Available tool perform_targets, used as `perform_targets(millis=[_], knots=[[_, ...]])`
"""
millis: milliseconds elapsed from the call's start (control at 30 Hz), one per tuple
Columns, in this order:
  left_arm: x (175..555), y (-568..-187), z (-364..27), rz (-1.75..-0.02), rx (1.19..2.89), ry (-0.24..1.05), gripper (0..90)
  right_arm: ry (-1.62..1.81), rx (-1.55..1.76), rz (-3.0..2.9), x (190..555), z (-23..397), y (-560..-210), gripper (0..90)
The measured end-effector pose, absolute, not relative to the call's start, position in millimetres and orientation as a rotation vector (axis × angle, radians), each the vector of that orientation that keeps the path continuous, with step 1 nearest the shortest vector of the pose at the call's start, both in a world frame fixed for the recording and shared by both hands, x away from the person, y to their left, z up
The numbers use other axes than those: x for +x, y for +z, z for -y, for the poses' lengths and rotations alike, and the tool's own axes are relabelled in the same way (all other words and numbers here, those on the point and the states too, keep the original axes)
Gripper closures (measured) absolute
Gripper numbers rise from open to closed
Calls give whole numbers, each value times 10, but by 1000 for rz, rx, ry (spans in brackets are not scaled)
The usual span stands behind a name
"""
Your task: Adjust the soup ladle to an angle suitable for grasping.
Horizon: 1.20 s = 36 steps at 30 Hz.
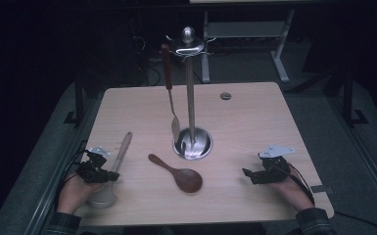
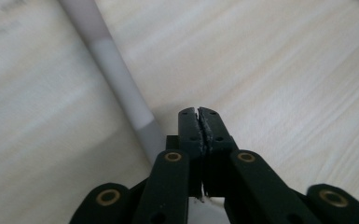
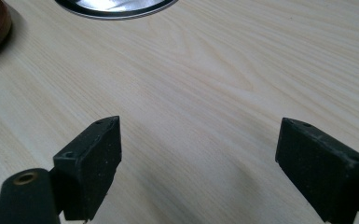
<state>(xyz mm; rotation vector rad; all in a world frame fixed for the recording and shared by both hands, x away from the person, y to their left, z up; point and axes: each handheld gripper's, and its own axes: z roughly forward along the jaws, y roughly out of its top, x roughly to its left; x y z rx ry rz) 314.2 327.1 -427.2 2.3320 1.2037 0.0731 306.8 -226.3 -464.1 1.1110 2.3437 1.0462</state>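
Left hand-held gripper (image 1: 111, 176), lower left of the high view: jaws pressed together with nothing between them, lying low over the desk (image 1: 254, 112) in the person's left hand (image 1: 76, 191). In the left gripper view the closed tips (image 2: 199, 122) sit just beside the pale handle of a light wooden spoon (image 2: 116, 74), which runs from the upper left of that frame down toward the jaws; whether they touch it cannot be told. In the high view this light wooden spoon (image 1: 111, 174) lies at lower left, handle pointing up-frame, bowl nearest the desk's near edge.

Right hand-held gripper (image 1: 247, 173), lower right of the high view: jaws spread wide and empty, held in the right hand (image 1: 289, 188). In the right gripper view, bare desk lies between its two pads (image 3: 98, 163).

Centre of the high view: a dark brown spoon (image 1: 178, 174) lies flat on the desk, bowl toward the lower right. Just above it stands a metal utensil stand (image 1: 191, 98) with a round shiny base (image 1: 193, 143). A utensil with a reddish handle (image 1: 168, 88) hangs from the stand's top, its metal end down near the base. A small round disc (image 1: 225, 96) lies near the desk's far edge.
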Motion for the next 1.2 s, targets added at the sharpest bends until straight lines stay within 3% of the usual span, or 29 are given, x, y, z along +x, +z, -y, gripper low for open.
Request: perform_targets(millis=[267,700,1200], knots=[[3478,-4115,-3364,-1251,2259,181,897,1043,1118,-2341,3063,2262,-4641,139],[3992,-4258,-3356,-1379,2263,244,897,1048,1132,-2340,3072,2258,-4650,139],[4016,-4345,-3212,-1338,2300,209,897,1052,1118,-2340,3065,2249,-4639,140]])
